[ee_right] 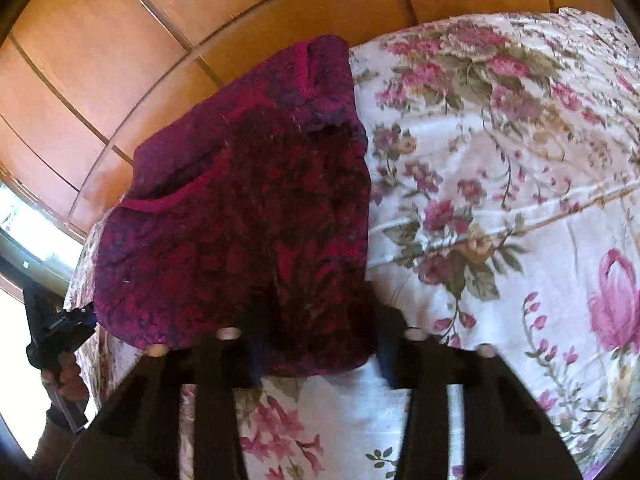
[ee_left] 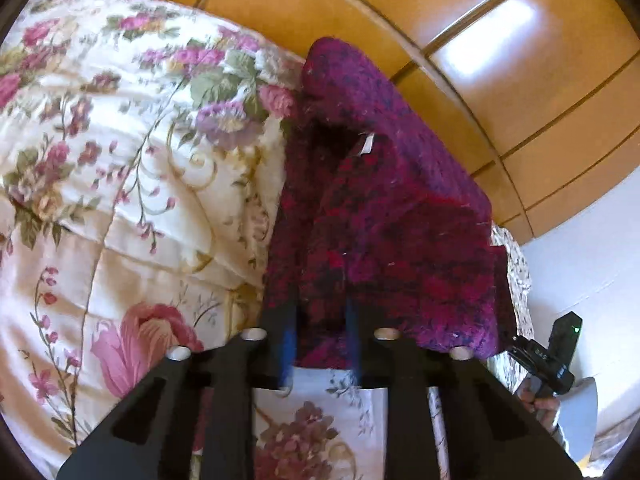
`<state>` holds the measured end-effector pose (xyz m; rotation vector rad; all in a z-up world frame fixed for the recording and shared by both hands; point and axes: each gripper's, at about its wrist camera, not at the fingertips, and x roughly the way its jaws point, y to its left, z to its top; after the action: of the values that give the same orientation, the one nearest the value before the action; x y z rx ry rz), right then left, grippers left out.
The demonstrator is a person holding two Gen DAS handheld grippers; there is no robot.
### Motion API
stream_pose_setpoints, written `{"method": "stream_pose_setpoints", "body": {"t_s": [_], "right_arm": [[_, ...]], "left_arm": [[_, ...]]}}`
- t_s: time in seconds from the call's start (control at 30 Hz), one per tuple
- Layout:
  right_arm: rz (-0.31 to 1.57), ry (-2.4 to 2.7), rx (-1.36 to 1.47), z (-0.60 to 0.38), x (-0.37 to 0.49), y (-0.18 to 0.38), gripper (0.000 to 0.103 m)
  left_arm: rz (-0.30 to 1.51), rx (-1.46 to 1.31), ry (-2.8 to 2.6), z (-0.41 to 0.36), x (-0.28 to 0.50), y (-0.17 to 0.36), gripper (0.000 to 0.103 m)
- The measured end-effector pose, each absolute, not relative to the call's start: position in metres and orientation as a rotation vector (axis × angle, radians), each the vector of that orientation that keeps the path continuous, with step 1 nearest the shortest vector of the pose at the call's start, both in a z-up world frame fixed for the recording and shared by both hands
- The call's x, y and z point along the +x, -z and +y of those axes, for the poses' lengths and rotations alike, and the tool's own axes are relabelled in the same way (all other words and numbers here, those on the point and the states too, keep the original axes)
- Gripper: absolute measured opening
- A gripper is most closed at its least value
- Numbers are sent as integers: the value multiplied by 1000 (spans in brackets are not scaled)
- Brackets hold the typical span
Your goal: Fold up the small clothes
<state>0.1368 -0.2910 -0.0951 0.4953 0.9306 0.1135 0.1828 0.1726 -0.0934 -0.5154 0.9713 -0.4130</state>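
Observation:
A small fuzzy garment [ee_left: 380, 208] [ee_right: 240, 220], magenta with dark flecks, lies spread on the floral quilt along the bed's far edge. A white label [ee_left: 366, 146] shows inside its neck opening. My left gripper [ee_left: 320, 340] is shut on the garment's near hem, with fabric filling the narrow gap between its blue pads. My right gripper [ee_right: 320, 352] holds the other near corner, the hem filling the space between its fingers. In each wrist view the other gripper shows at the frame's edge, the right one [ee_left: 548, 356] and the left one [ee_right: 56, 332], each held by a hand.
The cream quilt with pink flowers [ee_left: 120, 200] [ee_right: 500, 200] covers the bed around the garment. Glossy wooden wardrobe panels [ee_left: 500, 60] [ee_right: 100, 60] stand close behind the bed. A white wall [ee_left: 580, 240] and a bright window [ee_right: 24, 220] lie off to the side.

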Motion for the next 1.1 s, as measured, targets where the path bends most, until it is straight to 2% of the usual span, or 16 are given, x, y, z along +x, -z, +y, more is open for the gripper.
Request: {"method": "stream_pose_setpoints", "body": {"t_s": [0.3,0.63,0.7,0.73,0.8,0.83,0.87,0.9,1.1], "right_arm": [[869,-175,492,-290,102,49,22],[1010,-212,480,-293,27,64,20],[1031,-196,471,-294,27,72,19],[1031,-198,478,-297,29,74,22],[1001,-170,480,-299,36,70,59],[980,-164,472,-300,38,66,62],[959,-160,461,-300,42,62,62],[946,-157,448,-299,46,58,62],[896,-111,313,-281,82,50,62]], "left_arm": [[928,-494,412,185,134,72,12],[1008,-434,410,186,53,69,12],[1010,-400,403,184,54,67,18],[1005,-396,394,184,56,65,18],[975,-385,405,186,63,53,31],[960,-370,397,186,65,49,37],[936,-346,380,186,70,42,47],[909,-315,370,184,74,35,50],[846,-37,319,150,105,21,50]]}}
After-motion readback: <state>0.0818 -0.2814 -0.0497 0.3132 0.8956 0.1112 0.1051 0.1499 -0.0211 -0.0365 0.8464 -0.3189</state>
